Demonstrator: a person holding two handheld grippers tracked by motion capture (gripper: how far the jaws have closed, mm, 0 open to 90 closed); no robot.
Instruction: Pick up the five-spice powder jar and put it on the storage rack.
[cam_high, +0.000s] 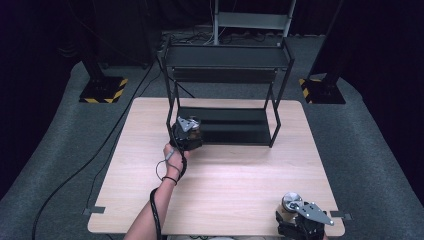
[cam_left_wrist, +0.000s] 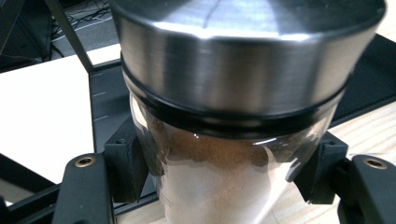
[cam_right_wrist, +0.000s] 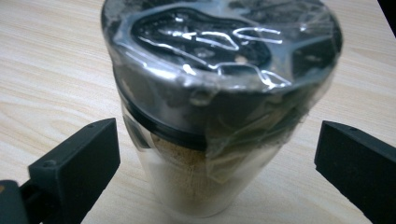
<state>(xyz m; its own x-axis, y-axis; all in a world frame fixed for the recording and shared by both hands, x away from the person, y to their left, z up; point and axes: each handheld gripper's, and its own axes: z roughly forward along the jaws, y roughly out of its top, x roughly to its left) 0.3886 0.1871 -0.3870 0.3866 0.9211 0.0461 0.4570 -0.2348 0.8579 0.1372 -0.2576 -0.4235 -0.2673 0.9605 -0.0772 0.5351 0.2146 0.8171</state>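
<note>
The step in hand looks like shelving the spice jars: the left tool (cam_left_wrist: 219, 186) is clenched on a jar (cam_left_wrist: 224, 116), its 2 black pads pressing the glass from either side just below the lid. In the high view that left tool (cam_high: 187, 131) sits at the front left corner of the black rack (cam_high: 227, 60), right at the edge of the rack's lower shelf (cam_high: 235, 125). From the left gripper view the shelf lies just beyond the jar and the pale counter (cam_left_wrist: 42, 112) spreads to the side of it; whether the jar's base already rests on anything I cannot tell.

The next move, as I judge it, calls for carrying the jar forward past the corner post, keeping it upright, setting it down on the shelf and only then letting the pads go.

This jar has a brushed steel lid, a black ring under it and clear glass walls, with brown powder filling it nearly to the ring.

The right tool (cam_right_wrist: 215, 154) is released: its 2 jaws stand wide, well apart from a second jar (cam_right_wrist: 219, 107) that stands between them on the counter. That second jar holds paler powder, and its dark lid is wrapped in crinkled clear film. In the high view the right tool (cam_high: 302, 220) waits at the near right corner of the counter (cam_high: 225, 185).
</note>
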